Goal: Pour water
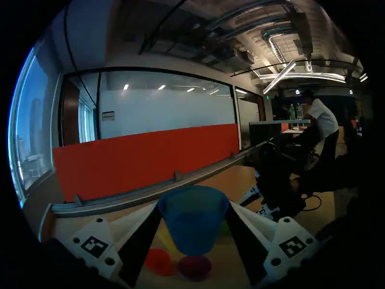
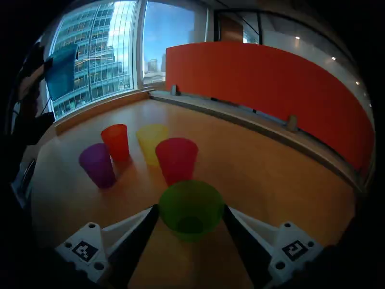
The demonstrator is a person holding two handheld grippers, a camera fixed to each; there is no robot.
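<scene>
My left gripper [image 1: 192, 208] is shut on a translucent blue cup [image 1: 193, 226], held upright and high above the table. Under it lie the rims of an orange cup [image 1: 159, 261] and a purple cup [image 1: 194, 266]. My right gripper [image 2: 190, 208] is shut on a green cup [image 2: 191, 212], upright and low over the wooden table [image 2: 269, 178]. Beyond the green cup stand a red cup [image 2: 176, 159], a yellow cup [image 2: 151, 139], an orange cup [image 2: 115, 140] and a purple cup [image 2: 97, 165]. In the right gripper view the blue cup [image 2: 61, 70] hangs at the upper left, a hand [image 2: 28, 84] behind it.
An orange divider panel [image 2: 269, 82] on a metal rail [image 2: 260, 123] borders the table's far side, and large windows [image 2: 96, 53] run along another side. A person [image 1: 323, 126] bends over a desk in the background. Open tabletop lies right of the cups.
</scene>
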